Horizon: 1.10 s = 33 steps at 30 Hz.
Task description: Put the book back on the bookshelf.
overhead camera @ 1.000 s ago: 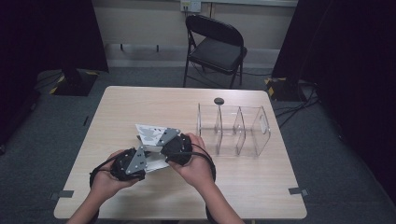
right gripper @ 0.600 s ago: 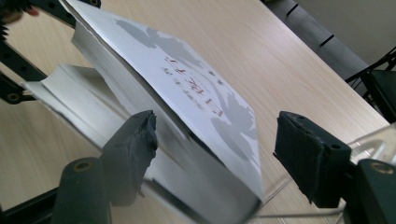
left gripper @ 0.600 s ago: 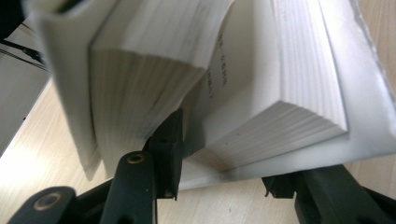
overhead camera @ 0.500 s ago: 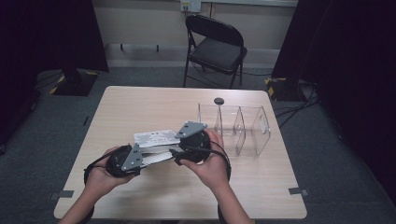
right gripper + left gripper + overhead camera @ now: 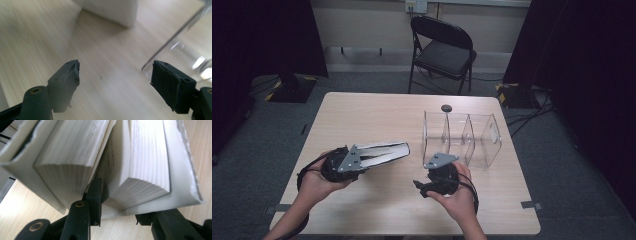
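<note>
High view: one worktop (image 5: pixel 362 115); one white paperback book (image 5: pixel 384 151), held above the worktop at left of centre, long axis level, free end pointing right toward one clear three-compartment organizer (image 5: pixel 484 132). One left claw (image 5: pixel 364 159), jaws just closing, clamped on the book's near end. One right claw (image 5: pixel 418 187), empty. One folding chair (image 5: pixel 442 50) behind.

Left gripper view: one book (image 5: pixel 140 170), pages fanned, one jaw between the leaves.

Right gripper view: right claw (image 5: pixel 115 75) wide, jaws just opening, nothing between; book corner (image 5: pixel 112 10) beyond.

Left of the clear divider box (image 5: pixel 462 137) the table (image 5: pixel 362 112) lies bare and passable up to the raised book (image 5: pixel 382 152), while the box itself walls off the right side.
</note>
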Motion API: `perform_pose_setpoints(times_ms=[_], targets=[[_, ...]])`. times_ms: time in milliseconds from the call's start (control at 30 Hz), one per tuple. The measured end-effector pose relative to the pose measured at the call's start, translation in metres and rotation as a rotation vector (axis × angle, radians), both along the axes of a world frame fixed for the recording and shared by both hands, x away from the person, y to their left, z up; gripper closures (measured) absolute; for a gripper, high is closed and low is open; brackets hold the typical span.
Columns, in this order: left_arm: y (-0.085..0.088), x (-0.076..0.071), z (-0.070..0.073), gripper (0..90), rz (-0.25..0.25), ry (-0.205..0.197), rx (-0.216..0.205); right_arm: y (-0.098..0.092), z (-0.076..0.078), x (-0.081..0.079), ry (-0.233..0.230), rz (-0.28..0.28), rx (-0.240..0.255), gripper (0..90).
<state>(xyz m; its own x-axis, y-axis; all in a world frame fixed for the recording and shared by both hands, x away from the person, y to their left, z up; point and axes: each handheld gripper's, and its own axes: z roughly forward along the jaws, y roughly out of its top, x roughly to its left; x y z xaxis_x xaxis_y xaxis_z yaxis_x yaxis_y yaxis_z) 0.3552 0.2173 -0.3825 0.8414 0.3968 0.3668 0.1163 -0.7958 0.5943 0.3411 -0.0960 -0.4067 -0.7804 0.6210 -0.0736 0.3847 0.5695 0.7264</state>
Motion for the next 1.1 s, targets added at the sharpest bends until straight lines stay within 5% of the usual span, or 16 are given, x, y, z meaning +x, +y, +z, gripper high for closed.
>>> perform_pose_setpoints(times_ms=[33, 167, 533, 1100], targets=[[0.0, 0.001, 0.001, 64.4, 0.005, 0.0, -0.003, -0.006, -0.017, 0.0, 0.037, -0.017, -0.002, 21.7], [-0.001, 0.002, 0.005, 65.8, 0.01, 0.011, 0.003, -0.013, -0.039, 0.0, 0.082, -0.044, 0.001, 22.3], [0.002, 0.008, 0.018, 70.2, 0.037, 0.044, -0.001, -0.021, -0.085, 0.001, 0.111, -0.061, -0.03, 15.8], [0.003, 0.013, 0.028, 70.9, 0.072, 0.108, 0.039, -0.027, -0.094, 0.0, 0.049, -0.087, 0.045, 11.1]])
